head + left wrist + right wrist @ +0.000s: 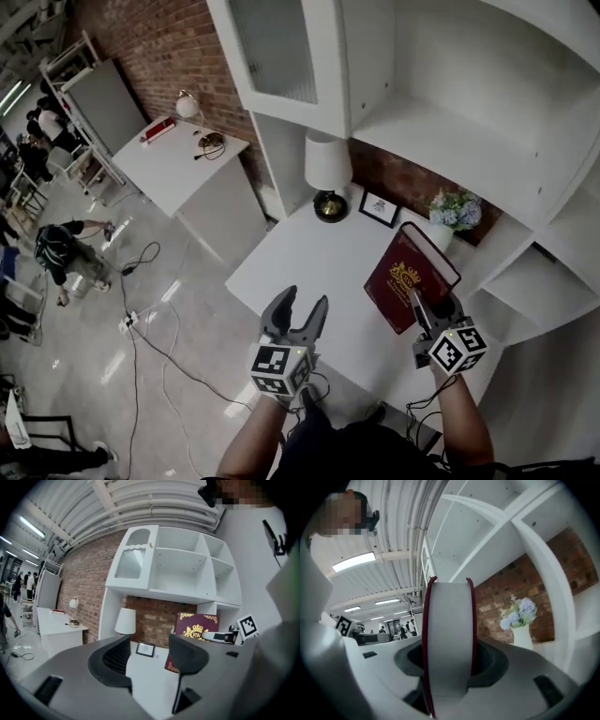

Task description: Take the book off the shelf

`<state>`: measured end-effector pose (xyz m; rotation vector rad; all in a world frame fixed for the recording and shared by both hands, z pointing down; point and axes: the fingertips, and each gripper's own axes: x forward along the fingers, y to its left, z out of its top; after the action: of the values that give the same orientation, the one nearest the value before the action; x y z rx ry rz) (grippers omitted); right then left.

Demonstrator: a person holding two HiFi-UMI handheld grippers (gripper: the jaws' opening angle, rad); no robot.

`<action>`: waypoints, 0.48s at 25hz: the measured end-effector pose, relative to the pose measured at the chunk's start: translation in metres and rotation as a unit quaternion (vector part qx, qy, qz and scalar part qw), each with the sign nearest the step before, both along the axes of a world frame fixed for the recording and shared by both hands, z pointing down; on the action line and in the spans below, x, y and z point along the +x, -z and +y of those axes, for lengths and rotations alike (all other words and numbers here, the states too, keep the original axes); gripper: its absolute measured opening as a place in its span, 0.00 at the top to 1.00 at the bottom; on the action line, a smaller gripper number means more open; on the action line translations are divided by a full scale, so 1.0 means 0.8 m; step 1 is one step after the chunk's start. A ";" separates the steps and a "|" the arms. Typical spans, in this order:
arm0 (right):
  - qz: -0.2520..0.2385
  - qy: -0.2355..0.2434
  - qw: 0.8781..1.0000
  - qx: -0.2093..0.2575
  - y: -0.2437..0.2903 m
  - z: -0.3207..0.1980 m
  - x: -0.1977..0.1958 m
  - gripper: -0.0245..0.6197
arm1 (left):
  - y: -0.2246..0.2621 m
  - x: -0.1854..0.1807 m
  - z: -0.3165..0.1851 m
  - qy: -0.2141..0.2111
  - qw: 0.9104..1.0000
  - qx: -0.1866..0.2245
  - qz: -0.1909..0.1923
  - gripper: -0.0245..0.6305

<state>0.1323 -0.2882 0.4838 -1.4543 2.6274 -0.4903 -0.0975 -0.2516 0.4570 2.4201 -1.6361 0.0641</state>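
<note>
right tongs [429, 307] clamping the maroon book [408, 272] by its edge, left tongs [306, 298] gaping empty; i'm holding it firm, steering clear of the flower vase [438, 236].
</note>
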 end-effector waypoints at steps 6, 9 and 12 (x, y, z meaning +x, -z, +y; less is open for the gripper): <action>-0.028 0.044 0.996 -0.070 -0.066 -0.039 -0.083 0.64 | -0.042 -0.080 0.026 0.060 0.998 -0.030 0.002 0.57; -0.038 0.057 0.993 -0.100 -0.094 -0.051 -0.119 0.64 | -0.054 -0.114 0.030 0.078 0.996 -0.037 0.004 0.58; -0.050 0.059 0.988 -0.132 -0.119 -0.060 -0.145 0.64 | -0.058 -0.141 0.029 0.086 0.995 -0.045 0.006 0.58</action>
<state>0.0162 -0.3364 0.5793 -1.2998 2.6587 -0.9296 -0.2106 -0.2287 0.5032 2.2017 -1.7891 0.0923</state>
